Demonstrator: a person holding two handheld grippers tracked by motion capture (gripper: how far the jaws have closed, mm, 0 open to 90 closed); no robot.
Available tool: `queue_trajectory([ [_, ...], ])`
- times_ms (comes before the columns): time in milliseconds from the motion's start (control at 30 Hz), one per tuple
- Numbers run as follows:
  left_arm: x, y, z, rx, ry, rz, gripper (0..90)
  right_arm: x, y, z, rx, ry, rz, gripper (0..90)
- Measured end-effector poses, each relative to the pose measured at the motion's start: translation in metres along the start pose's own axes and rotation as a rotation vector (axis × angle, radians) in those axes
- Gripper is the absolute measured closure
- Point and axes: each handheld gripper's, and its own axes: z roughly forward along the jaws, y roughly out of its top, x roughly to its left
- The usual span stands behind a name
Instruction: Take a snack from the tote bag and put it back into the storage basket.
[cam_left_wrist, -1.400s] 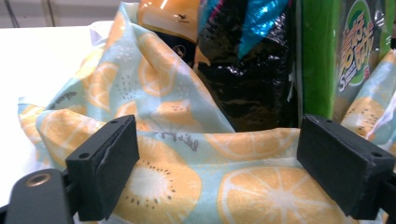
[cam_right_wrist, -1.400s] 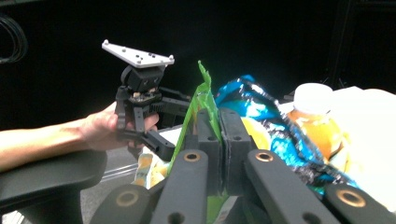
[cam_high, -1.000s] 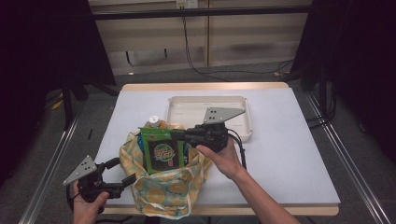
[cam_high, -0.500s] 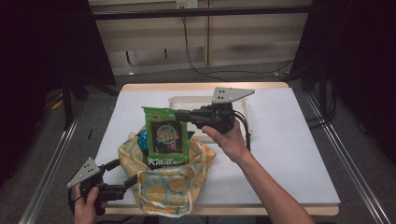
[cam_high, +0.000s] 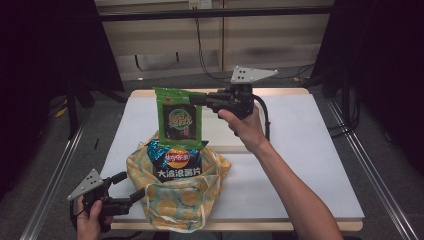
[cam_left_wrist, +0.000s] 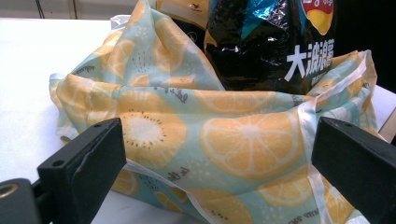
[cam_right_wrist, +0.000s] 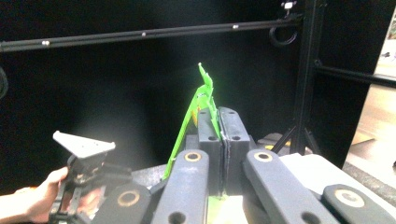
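A green snack packet (cam_high: 179, 117) hangs upright in the air above a lemon-print tote bag (cam_high: 175, 205). My right gripper (cam_high: 197, 98) is shut on the packet's top right corner, and in the right gripper view the jaws (cam_right_wrist: 219, 119) pinch the green foil (cam_right_wrist: 200, 98). A black and blue chips bag (cam_high: 175, 160) stands in the tote, its top sticking out. My left gripper (cam_high: 131, 186) sits at the tote's lower left, jaws wide apart. In the left gripper view the tote's cloth (cam_left_wrist: 233, 135) bulges between the jaws, below the chips bag (cam_left_wrist: 271, 51).
A white tray (cam_high: 222, 136) lies on the white table (cam_high: 310, 150) behind the tote, partly hidden by the packet. The table's right half is bare. Black frame bars and dark curtains surround the table.
My right gripper has lifted the green packet up out of the tote and away from me, uncovering the chips bag. The left gripper has stayed where it was.
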Motion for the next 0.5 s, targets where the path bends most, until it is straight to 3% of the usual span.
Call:
queue_trajectory([
  [33, -0.001, 0.000, 0.000, 0.000, 0.024, 0.000, 2.8, -0.001, 0.003, -0.001, -0.006, -0.006, -0.003, 89.5],
  [200, -0.001, -0.001, 0.000, -0.003, 0.008, -0.008, 2.9, -0.010, 0.010, -0.007, -0.013, -0.040, -0.005, 89.5],
  [333, 0.000, -0.001, -0.001, -0.005, 0.011, -0.013, 2.9, -0.027, 0.008, -0.012, -0.026, -0.092, 0.016, 89.3],
  [367, 0.000, -0.001, 0.000, -0.007, 0.031, -0.025, 2.9, -0.032, 0.006, -0.012, -0.019, -0.108, 0.021, 89.3],
  [500, 0.002, -0.001, -0.001, -0.001, 0.012, -0.021, 3.1, -0.053, -0.003, -0.010, 0.006, -0.152, 0.046, 89.3],
])
